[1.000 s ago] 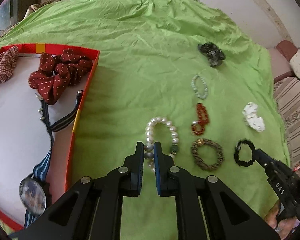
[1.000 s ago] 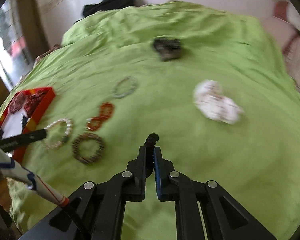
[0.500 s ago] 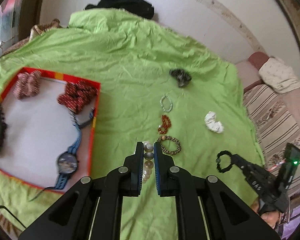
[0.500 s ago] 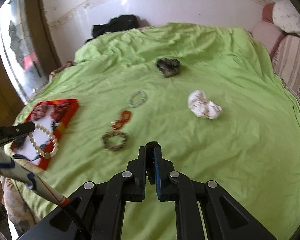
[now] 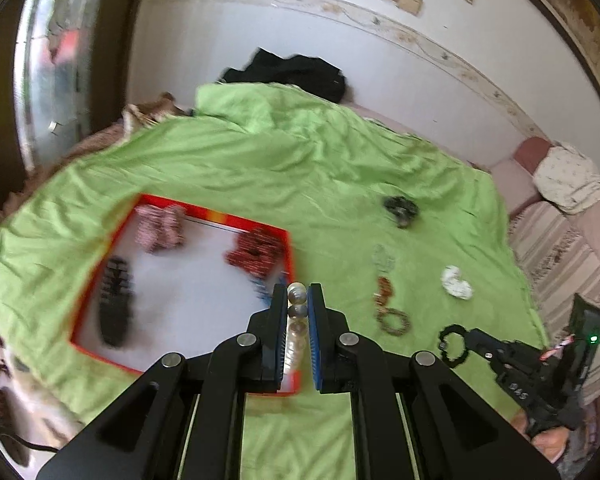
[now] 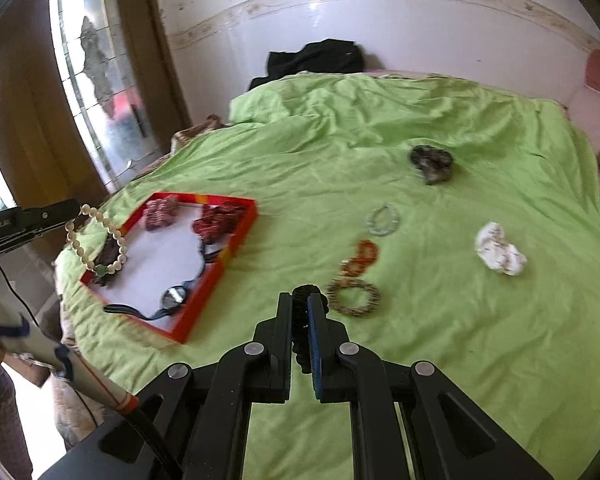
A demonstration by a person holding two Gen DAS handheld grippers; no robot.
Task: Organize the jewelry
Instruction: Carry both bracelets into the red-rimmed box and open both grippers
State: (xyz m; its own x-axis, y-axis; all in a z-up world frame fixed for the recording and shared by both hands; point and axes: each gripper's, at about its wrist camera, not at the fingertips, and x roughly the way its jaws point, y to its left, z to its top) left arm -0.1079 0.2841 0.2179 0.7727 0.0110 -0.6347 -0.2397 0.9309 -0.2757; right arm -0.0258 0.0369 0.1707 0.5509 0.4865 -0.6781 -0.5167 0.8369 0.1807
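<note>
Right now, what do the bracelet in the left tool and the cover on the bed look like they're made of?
The pearl bracelet looks like glossy cream beads, pearl or imitation, with one green bead; real or fake cannot be told. The green bed cover looks like thin matte woven fabric, judging by its soft creases.

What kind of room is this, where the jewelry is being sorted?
Most likely a bedroom in a home: the work surface is a bed under a rumpled green sheet, a pillow lies at one end, and dark clothing is piled against the wall.
</note>
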